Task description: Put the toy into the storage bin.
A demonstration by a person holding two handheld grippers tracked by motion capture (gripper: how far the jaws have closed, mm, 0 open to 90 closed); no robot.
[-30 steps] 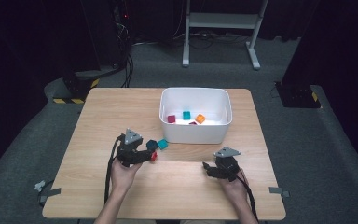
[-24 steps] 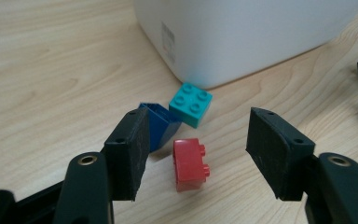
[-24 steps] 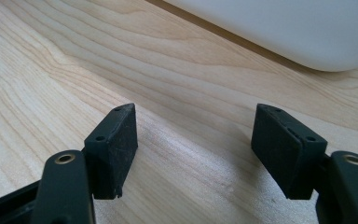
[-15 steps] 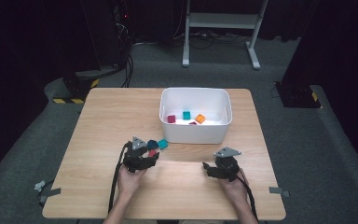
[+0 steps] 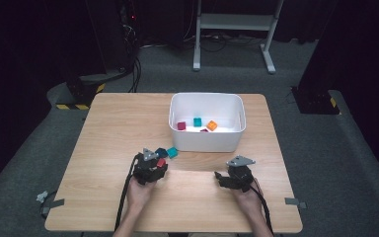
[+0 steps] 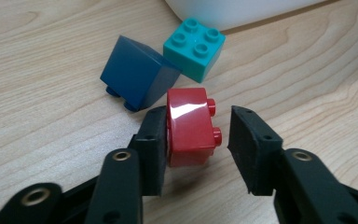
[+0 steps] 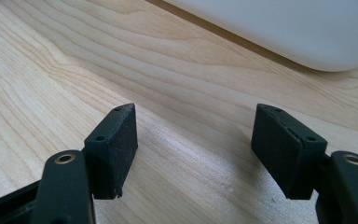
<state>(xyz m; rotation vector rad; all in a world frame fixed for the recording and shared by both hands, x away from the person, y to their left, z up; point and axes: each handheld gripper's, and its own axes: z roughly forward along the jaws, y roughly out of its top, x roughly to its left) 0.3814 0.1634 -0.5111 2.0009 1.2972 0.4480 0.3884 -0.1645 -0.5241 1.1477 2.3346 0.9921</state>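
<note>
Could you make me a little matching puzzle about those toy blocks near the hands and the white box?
Things:
1. red block
2. dark blue block
3. teal block
4. orange block

Places or states:
A. inside the white bin
B. studs up, on the table close to the bin's wall
C. between the left gripper jaws, studs sideways
D. tipped over, studs toward the table

Pairs: 1-C, 2-D, 3-B, 4-A

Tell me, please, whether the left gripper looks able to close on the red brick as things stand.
Probably yes: the red brick lies between the left gripper's fingers, which have just been closing; one already touches it. The dark blue brick leans close behind, outside the gap.
</note>
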